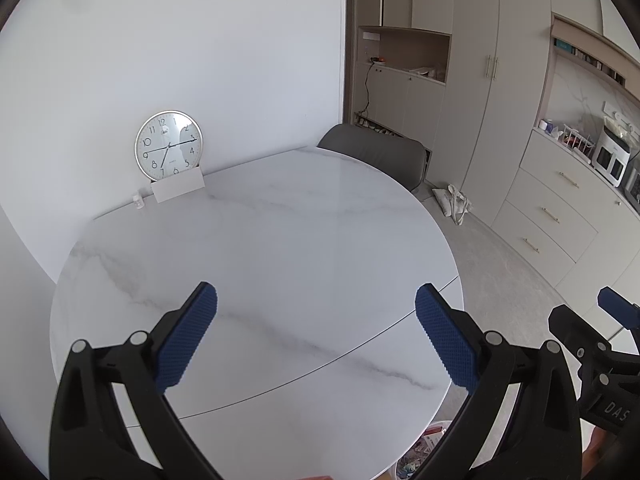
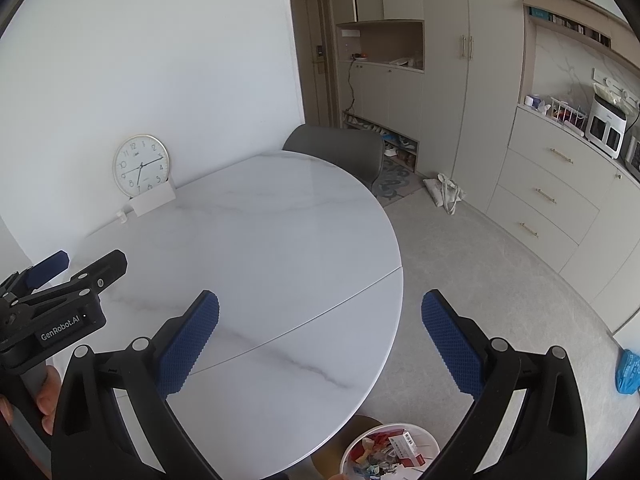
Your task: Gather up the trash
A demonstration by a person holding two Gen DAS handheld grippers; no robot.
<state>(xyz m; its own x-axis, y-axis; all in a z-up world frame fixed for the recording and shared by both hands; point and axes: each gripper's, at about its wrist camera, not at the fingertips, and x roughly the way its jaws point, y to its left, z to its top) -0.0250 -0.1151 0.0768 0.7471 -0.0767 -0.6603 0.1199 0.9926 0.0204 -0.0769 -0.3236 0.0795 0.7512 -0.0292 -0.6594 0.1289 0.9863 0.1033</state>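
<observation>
Your left gripper (image 1: 316,332) and right gripper (image 2: 320,338) hover over the marble tabletop (image 2: 280,232), jaws spread, holding nothing. The trash (image 2: 390,452) sits in a white bin (image 2: 430,442) on the floor beside the tabletop's near edge.

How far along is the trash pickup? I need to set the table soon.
It looks nearly finished. The bin on the floor beside the table holds wrappers and paper scraps. Both the left gripper and right gripper have open, empty jaws. Only a clock, card and small bottle remain on the tabletop.
</observation>
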